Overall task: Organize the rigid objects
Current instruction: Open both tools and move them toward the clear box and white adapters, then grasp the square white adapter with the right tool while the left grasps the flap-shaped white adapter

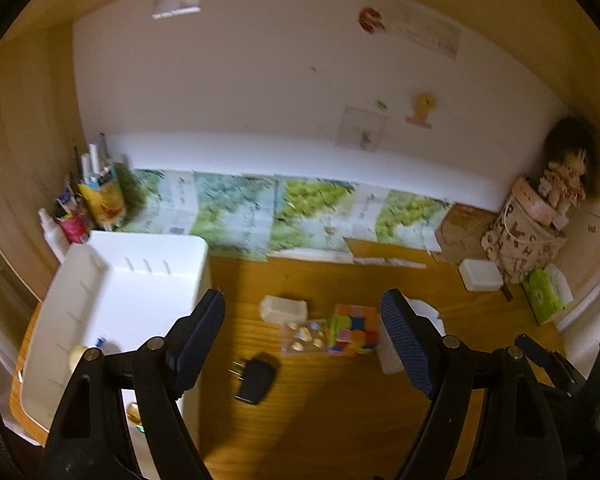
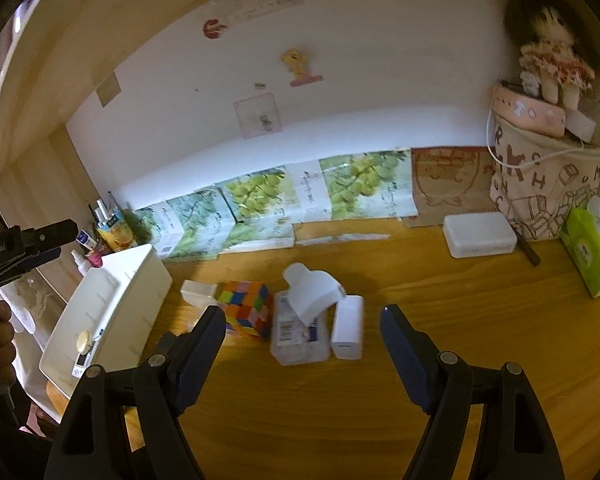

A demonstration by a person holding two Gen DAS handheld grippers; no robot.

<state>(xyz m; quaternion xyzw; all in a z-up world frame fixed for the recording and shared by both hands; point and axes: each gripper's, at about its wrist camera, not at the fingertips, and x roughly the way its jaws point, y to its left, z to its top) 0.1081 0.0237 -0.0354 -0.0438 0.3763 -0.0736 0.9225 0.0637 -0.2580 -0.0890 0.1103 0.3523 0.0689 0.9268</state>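
Observation:
A white bin (image 1: 112, 292) stands at the left of the wooden desk; it also shows in the right wrist view (image 2: 112, 312), with a few small items inside. On the desk lie a colourful cube (image 1: 356, 330) (image 2: 246, 308), a black plug adapter (image 1: 256, 380), a clear packet of gold pins (image 1: 304, 336), a small white box (image 1: 282, 309) (image 2: 198, 292), a white charger (image 2: 347, 333) and a clear box with a white tape holder on it (image 2: 300, 332). My left gripper (image 1: 303, 340) is open above the adapter and cube. My right gripper (image 2: 303, 344) is open, empty, near the clear box.
A pen cup and bottles (image 1: 88, 204) stand behind the bin. Grape-print cartons (image 1: 284, 212) line the wall. A white case (image 2: 479, 234), a fabric bag with a doll (image 2: 544, 184) and a green tissue pack (image 2: 590, 252) are at the back right.

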